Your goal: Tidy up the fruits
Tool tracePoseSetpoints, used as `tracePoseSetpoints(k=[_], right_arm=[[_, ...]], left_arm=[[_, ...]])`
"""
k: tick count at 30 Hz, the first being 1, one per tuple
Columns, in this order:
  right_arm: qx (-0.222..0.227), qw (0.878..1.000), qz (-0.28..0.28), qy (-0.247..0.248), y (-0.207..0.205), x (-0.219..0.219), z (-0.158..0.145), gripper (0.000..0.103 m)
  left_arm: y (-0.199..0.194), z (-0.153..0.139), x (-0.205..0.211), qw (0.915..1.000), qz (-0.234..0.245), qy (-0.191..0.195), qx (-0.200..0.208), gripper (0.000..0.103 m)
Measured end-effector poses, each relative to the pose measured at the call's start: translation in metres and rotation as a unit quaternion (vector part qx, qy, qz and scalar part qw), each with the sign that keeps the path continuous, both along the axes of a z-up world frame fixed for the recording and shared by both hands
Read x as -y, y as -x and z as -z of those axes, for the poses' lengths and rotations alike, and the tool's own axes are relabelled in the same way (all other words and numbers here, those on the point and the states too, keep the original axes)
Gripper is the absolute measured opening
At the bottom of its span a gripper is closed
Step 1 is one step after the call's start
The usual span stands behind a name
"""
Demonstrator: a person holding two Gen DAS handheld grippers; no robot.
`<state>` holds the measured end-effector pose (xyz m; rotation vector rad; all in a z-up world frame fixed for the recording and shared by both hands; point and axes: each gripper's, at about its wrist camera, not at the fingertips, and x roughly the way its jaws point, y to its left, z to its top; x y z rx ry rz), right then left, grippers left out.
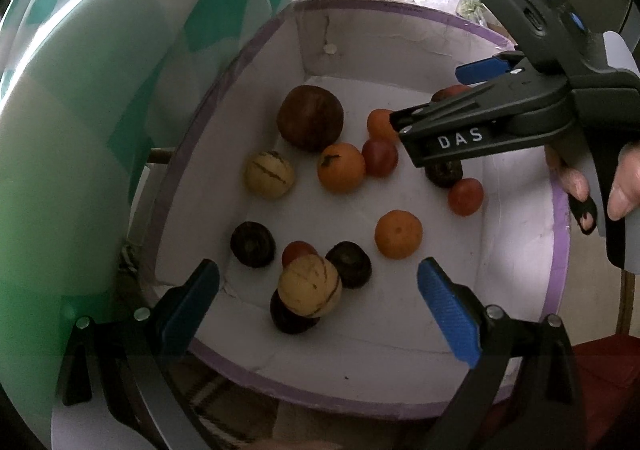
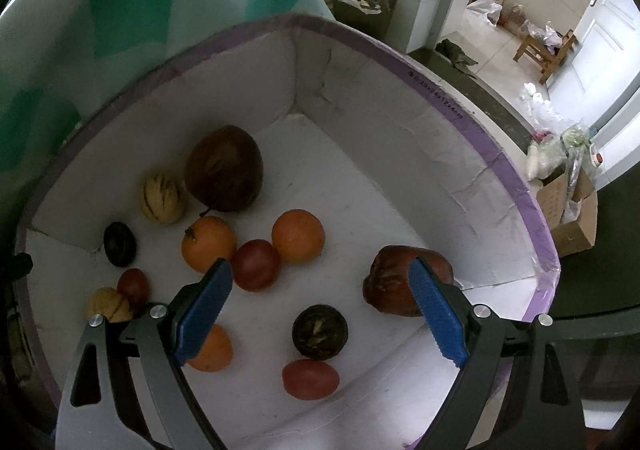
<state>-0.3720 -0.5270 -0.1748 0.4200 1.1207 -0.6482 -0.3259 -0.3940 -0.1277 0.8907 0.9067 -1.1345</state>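
A white foam box with a purple rim [image 1: 560, 234] [image 2: 508, 170] holds several fruits: a large brown one [image 1: 311, 118] [image 2: 224, 169], oranges [image 1: 341, 167] [image 2: 298, 236], red tomatoes [image 1: 465, 196] [image 2: 311, 379], striped yellow melons [image 1: 310, 285] [image 2: 162, 197], dark round fruits [image 1: 253, 244] [image 2: 319, 332] and a red-brown fruit [image 2: 394, 282]. My left gripper [image 1: 318, 310] is open and empty above the near striped melon. My right gripper [image 2: 320, 314] is open and empty above the box, over a dark fruit; it also shows in the left wrist view [image 1: 430, 98], at the box's far right.
A white lid with green checks [image 1: 100, 110] [image 2: 120, 10] stands against the box's left side. Beyond the box is a tiled floor with a wooden stool [image 2: 546, 50], plastic bags, a bin [image 2: 366, 10] and a cardboard box [image 2: 568, 218].
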Motion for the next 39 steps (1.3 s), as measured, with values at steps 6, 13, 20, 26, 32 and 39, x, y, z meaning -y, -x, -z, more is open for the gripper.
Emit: tracePoseSetpoints(k=[6, 13, 20, 26, 32, 39], right_arm=[[0.000, 1.000, -0.002, -0.001, -0.0017, -0.0004, 0.0021, 0.087], [0.000, 1.000, -0.003, -0.002, -0.0026, 0.0001, 0.0029, 0.087], [-0.001, 1.000, -0.005, -0.001, -0.0046, 0.0009, 0.0047, 0.087], [-0.001, 1.000, -0.005, -0.001, -0.0049, 0.0005, 0.0050, 0.087], [-0.001, 1.000, -0.005, -0.001, -0.0046, 0.0007, 0.0044, 0.087], [-0.003, 1.000, -0.009, 0.000, -0.0086, 0.0009, 0.0061, 0.087]], left_arm=[[-0.0001, 0.0009, -0.0003, 1.0000, 0.000, -0.001, -0.001, 0.099], [0.0001, 0.0028, -0.0007, 1.0000, -0.002, -0.003, -0.004, 0.099], [0.0009, 0.0042, -0.0007, 1.0000, -0.003, -0.004, -0.005, 0.099], [0.0004, 0.0045, -0.0005, 1.0000, -0.003, -0.004, -0.005, 0.099], [0.0003, 0.0043, -0.0005, 1.0000, -0.003, -0.004, -0.005, 0.099], [0.0003, 0.0061, -0.0016, 0.9999, -0.007, -0.005, -0.007, 0.099]])
